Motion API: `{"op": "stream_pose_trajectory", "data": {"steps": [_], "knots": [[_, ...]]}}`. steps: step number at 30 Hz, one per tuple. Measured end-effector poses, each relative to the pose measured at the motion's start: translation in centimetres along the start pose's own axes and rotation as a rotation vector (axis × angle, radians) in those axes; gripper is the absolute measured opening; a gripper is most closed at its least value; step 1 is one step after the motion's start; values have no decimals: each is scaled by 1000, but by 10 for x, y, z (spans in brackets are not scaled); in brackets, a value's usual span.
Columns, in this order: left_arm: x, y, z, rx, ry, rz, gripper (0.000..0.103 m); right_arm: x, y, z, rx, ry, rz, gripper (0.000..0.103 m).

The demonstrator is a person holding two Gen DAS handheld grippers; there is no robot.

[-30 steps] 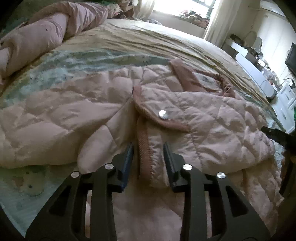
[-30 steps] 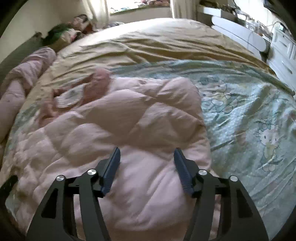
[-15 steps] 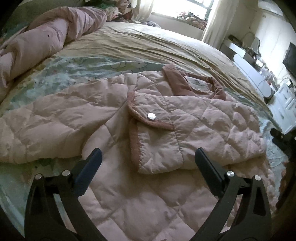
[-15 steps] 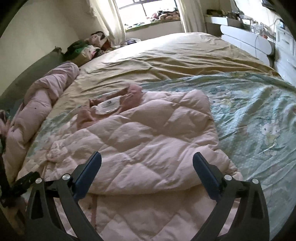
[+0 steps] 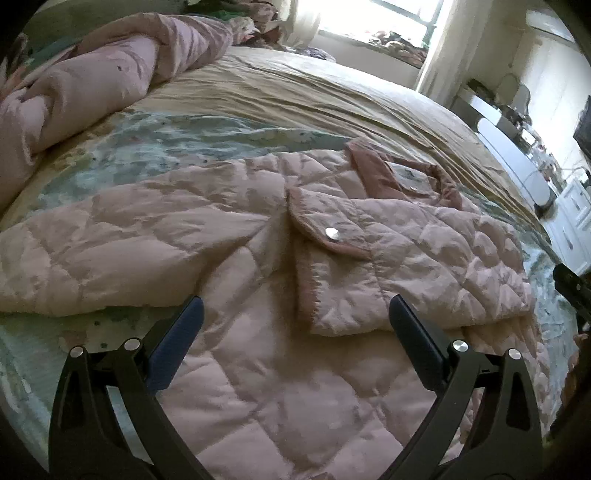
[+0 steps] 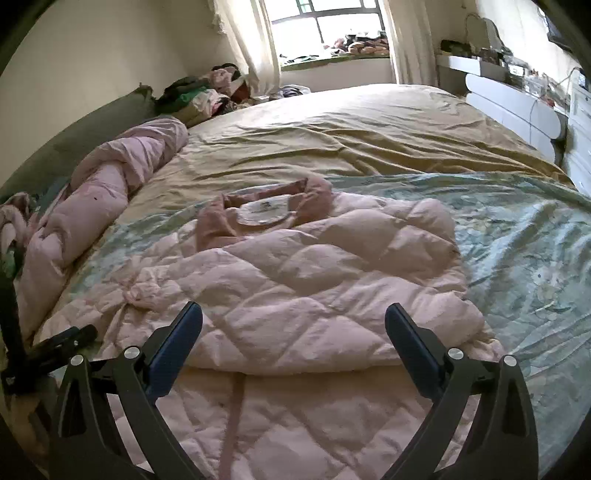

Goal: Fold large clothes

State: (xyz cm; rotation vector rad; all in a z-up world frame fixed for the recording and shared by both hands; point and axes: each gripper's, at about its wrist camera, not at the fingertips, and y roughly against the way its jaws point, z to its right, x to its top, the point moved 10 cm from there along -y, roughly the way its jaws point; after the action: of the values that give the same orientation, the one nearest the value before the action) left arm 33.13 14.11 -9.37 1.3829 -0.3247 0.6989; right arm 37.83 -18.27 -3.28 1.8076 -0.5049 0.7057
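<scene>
Both claws stand released, with nothing between their pads. Left claw (image 5: 295, 314) hovers over the pink quilted coat (image 5: 258, 387), its blue-padded fingers (image 5: 177, 343) spread wide at 7 and 5 o'clock in its own view; its jaws have just been opening, and the cloth below lies free of them. Right claw (image 6: 293, 317) hangs above the same coat (image 6: 314, 288) from the other side, fingers equally far apart; its jaws too have just been opening, with no fabric pinched.

In the left wrist view the coat spreads over a bed (image 5: 332, 96). One sleeve (image 5: 110, 251) stretches out toward 9 o'clock. A folded-over panel (image 5: 406, 266) lies on top toward 3 o'clock, its darker pink ribbed edge running down the middle, with a silver snap button (image 5: 331, 233) on a flap near the centre. The collar (image 5: 373, 173), a deeper pink, sits at about 1 o'clock. The other claw's dark tip shows at the 3 o'clock edge.

In the right wrist view the coat's folded panel forms a thick layer across the centre, its lower edge just ahead of the fingers, and the collar (image 6: 314, 195) lies at 12 o'clock. A mint patterned sheet (image 6: 517, 240) shows toward 3 o'clock, a tan cover (image 6: 351, 133) beyond it, and a rolled pink duvet (image 6: 110, 177) at 10 o'clock. A window (image 6: 325, 26) glows at 12 o'clock.
</scene>
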Motion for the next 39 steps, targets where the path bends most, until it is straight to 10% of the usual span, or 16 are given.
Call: {"op": "stream_pose_trajectory", "data": {"steps": [39], "knots": [[33,51,-169,235,312,137,94,4,-22,-269,291,321,-17,99]]}}
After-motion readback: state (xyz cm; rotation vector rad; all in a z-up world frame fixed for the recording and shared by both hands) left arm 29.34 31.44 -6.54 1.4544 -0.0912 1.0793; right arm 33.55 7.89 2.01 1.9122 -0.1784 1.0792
